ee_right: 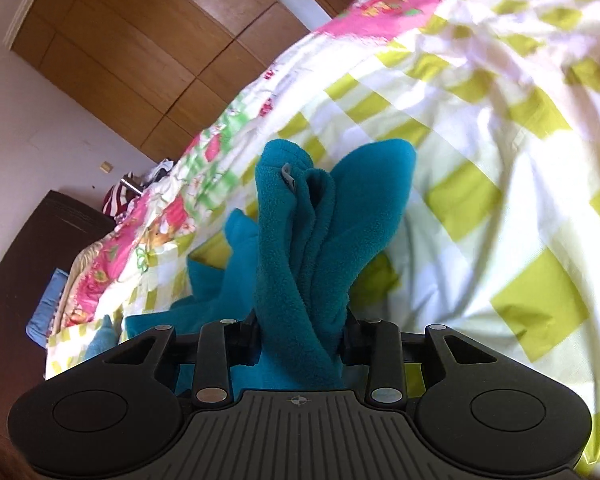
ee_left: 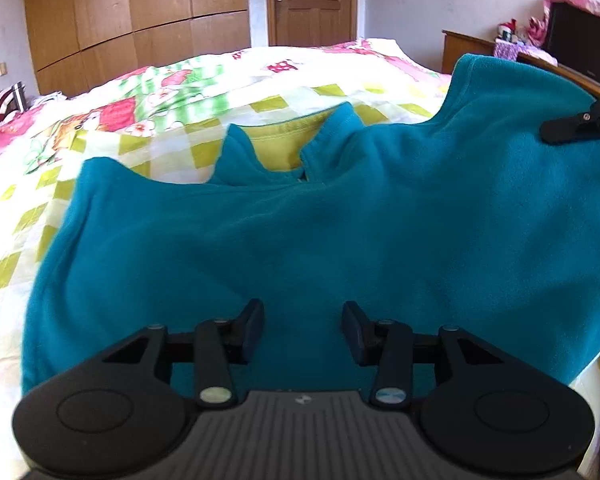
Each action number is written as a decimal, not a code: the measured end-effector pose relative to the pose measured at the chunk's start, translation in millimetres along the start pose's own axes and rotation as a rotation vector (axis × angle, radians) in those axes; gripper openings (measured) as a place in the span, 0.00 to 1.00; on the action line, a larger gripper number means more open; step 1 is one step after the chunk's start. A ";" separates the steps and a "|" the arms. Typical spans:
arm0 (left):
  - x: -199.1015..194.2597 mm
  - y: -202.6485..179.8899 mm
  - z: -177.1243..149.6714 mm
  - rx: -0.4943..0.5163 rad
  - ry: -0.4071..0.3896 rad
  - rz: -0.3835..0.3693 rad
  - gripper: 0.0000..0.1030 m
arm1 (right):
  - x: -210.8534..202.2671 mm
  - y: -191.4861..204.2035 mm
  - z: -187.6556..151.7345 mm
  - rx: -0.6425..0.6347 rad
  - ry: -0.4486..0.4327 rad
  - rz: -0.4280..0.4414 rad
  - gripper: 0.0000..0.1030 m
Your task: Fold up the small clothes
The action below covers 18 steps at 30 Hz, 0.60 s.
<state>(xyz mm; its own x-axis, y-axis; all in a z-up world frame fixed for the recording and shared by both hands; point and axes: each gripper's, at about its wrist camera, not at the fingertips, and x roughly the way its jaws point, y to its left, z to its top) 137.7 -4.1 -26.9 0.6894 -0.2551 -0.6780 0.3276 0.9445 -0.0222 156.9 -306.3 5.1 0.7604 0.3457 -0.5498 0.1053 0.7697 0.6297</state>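
A small teal fleece top (ee_left: 320, 220) with a yellow-green inner collar lies spread on the quilt, collar away from me. My left gripper (ee_left: 303, 330) hovers open over its near hem, with nothing between the fingers. The right gripper (ee_left: 572, 124) shows at the right edge of the left wrist view, at the top's raised right corner. In the right wrist view my right gripper (ee_right: 302, 334) is shut on a bunched fold of the teal top (ee_right: 312, 232), which stands up from between the fingers.
The bed carries a white, lime-checked and pink floral quilt (ee_left: 148, 120). Wooden wardrobes (ee_left: 132, 16) and a door (ee_left: 312, 0) stand behind. A dresser with clutter (ee_left: 512, 48) is at the back right. A dark cabinet (ee_right: 28, 264) stands beside the bed.
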 end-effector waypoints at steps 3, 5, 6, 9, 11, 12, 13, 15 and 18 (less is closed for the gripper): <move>-20.5 33.9 -7.3 -0.064 -0.007 0.045 0.54 | 3.1 61.3 9.0 -0.122 -0.018 0.002 0.33; -30.2 55.7 -17.7 -0.104 0.010 0.075 0.54 | 10.7 102.4 9.4 -0.199 -0.018 0.013 0.33; -32.3 65.3 -23.8 -0.125 0.022 0.085 0.54 | 17.2 124.4 7.2 -0.236 -0.010 0.024 0.33; -30.7 86.5 -38.6 -0.215 0.055 0.072 0.54 | 43.7 180.7 -9.6 -0.348 0.012 0.036 0.33; -30.8 89.8 -38.5 -0.233 0.049 0.061 0.54 | 70.8 213.3 -30.1 -0.421 0.057 0.038 0.33; -29.9 90.3 -39.6 -0.238 0.049 0.060 0.54 | 86.5 227.1 -40.8 -0.450 0.085 0.031 0.33; -29.7 90.5 -41.1 -0.239 0.046 0.054 0.54 | 99.7 237.1 -49.4 -0.481 0.108 0.018 0.33; -33.2 92.2 -42.3 -0.244 0.033 0.035 0.54 | 127.2 257.0 -73.5 -0.533 0.148 -0.023 0.33; -37.4 99.3 -44.4 -0.277 0.016 0.012 0.54 | 155.7 275.0 -103.7 -0.636 0.163 -0.096 0.37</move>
<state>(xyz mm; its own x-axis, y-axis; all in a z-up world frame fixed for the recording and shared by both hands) 115.7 108.4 -36.3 0.6812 -0.2419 -0.6910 0.1287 0.9687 -0.2123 237.8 14.8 35.7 0.6547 0.2984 -0.6945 -0.2695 0.9505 0.1544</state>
